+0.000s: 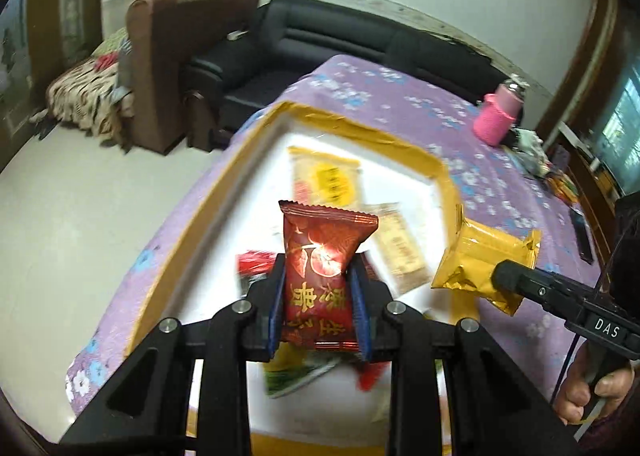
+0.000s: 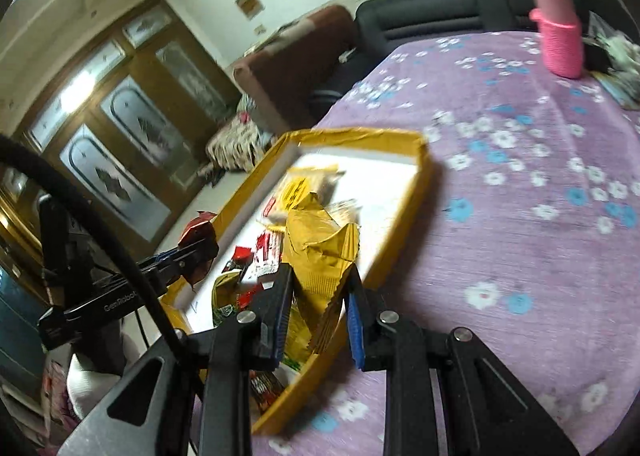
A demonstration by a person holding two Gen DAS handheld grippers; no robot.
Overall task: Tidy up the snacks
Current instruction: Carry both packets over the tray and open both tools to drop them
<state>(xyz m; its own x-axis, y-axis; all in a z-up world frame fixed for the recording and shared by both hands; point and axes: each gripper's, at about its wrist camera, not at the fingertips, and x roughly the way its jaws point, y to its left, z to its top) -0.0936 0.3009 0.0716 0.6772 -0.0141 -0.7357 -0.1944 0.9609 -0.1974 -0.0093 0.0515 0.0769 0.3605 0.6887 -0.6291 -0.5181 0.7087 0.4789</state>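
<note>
1. Left claw point(image 1: 318, 288) clamped on a red packet point(image 1: 320, 268), blue pads pressing both sides, packet upright between the fingers with its crimped top edge well above the tips.
2. Same left claw point(image 2: 200, 252) seen from the right wrist view, at the left, red packet point(image 2: 198, 232) sticking out past its tip, held over the near left rim of the box.
3. Right claw point(image 2: 318, 288) closed on a gold packet point(image 2: 320, 244), wrapper crumpled and pinched at its lower end, serrated edge hanging between the fingers.
4. From the left wrist view, right claw point(image 1: 502, 276) gripping one corner of the gold packet point(image 1: 480, 260), packet raised above the right rim of the box; a hand point(image 1: 588, 396) wrapped round the handle below.
5. Under both claws, a shallow box point(image 1: 256, 144) with yellow rim and white floor, lying on the desk point(image 1: 500, 160).
6. Inside the box: a yellow packet point(image 1: 326, 180) near the far end, a pale tan packet point(image 1: 400, 248) beside it, red and green wrappers point(image 1: 296, 372) at the near end, partly hidden and blurred.
7. Desk covered by a purple floral cloth point(image 2: 520, 196).
8. Pink bottle point(image 1: 498, 114) upright at the far right of the desk, well apart from the box, with dark clutter just beside it.
9. Beyond the desk, a black sofa point(image 1: 320, 44) and a brown armchair point(image 1: 180, 56) against the wall.
</note>
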